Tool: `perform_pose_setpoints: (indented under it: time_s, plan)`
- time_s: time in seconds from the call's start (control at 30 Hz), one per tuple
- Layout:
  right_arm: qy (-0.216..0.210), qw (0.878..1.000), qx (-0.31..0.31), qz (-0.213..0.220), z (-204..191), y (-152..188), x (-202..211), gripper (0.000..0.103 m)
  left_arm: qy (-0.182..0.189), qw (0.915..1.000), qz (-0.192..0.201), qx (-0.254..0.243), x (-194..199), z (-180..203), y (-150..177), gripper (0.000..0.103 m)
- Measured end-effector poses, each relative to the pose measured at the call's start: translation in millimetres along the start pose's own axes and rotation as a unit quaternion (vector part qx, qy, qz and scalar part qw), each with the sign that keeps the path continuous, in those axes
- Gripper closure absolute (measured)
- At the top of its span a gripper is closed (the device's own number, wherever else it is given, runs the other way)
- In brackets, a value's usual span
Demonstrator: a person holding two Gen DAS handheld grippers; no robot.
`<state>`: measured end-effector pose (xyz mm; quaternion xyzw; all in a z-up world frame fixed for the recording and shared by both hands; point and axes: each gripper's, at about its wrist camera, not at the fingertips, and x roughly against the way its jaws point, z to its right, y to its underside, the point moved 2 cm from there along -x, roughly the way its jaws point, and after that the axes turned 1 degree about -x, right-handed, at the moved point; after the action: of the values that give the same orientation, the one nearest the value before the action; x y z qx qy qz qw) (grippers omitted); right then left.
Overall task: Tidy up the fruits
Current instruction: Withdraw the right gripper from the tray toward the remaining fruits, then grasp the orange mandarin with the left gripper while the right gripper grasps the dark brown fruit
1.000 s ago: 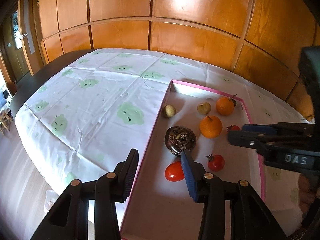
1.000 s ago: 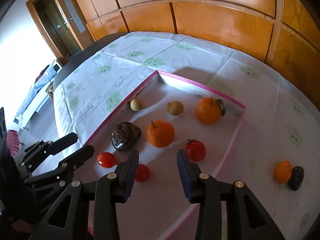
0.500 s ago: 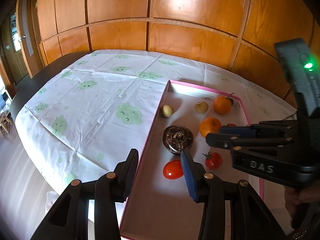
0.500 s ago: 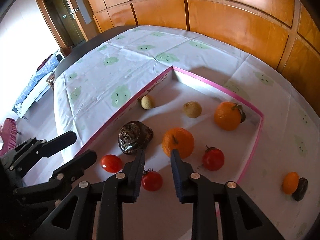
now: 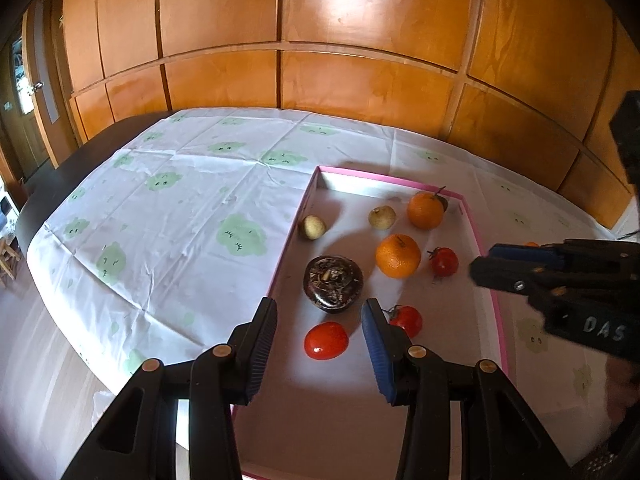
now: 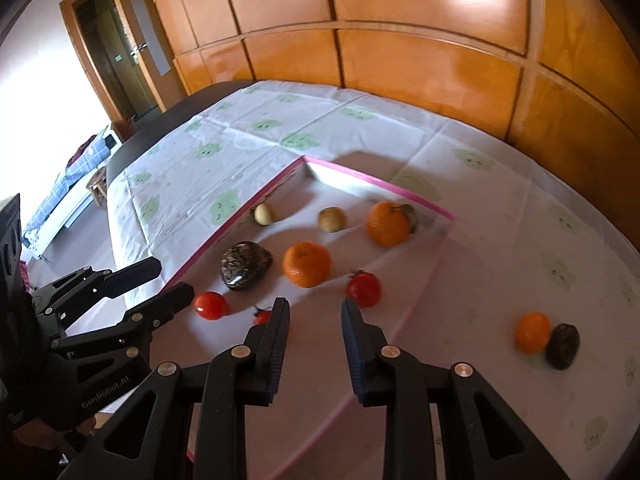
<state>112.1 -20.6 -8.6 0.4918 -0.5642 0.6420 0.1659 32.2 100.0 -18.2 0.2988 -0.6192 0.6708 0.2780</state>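
A shallow pink-rimmed tray (image 5: 400, 178) holds two oranges (image 5: 398, 255), three tomatoes (image 5: 326, 340), a dark mottled fruit (image 5: 333, 283) and two small pale fruits (image 5: 313, 227). My left gripper (image 5: 319, 308) hovers open and empty over the tray's near left part, above the dark fruit and the nearest tomato. My right gripper (image 6: 315, 304) hangs over the tray's near side with its jaws drawn in and nothing between them. On the cloth right of the tray lie a small orange fruit (image 6: 532, 332) and a dark fruit (image 6: 563, 346), touching.
A white tablecloth (image 5: 180, 220) with green cloud prints covers the table. Wooden wall panels (image 5: 360, 80) stand behind it. The table's left edge drops to the floor, and a doorway (image 6: 116, 64) shows at the far left. The right gripper (image 5: 480, 266) reaches in from the right.
The right gripper's jaws have narrowed with nothing between them. It swung left over the tray, then drew back to the right and a little up. The left gripper has held still.
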Motion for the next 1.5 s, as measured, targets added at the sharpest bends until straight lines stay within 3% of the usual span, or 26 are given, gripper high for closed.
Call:
perform_pose_setpoints:
  time_s: [0.5, 0.9, 1.1, 1.5]
  plan:
    - [0.088, 0.995, -0.051, 0.023, 100, 19, 58, 0.075, 0.012, 0.9991, -0.002, -0.041, 0, 31, -5, 0.058]
    - [0.164, 0.976, -0.142, 0.025, 209, 61, 78, 0.075, 0.035, 0.994, 0.0, -0.104, -1, 77, -15, 0.058]
    - [0.154, 0.959, -0.239, 0.021, 253, 82, 76, 0.075, 0.073, 0.9862, -0.004, -0.149, -5, 118, -24, 0.052]
    - [0.133, 0.953, -0.271, 0.033, 261, 81, 86, 0.074, 0.15, 0.9635, -0.046, -0.217, -45, 216, -43, 0.049]
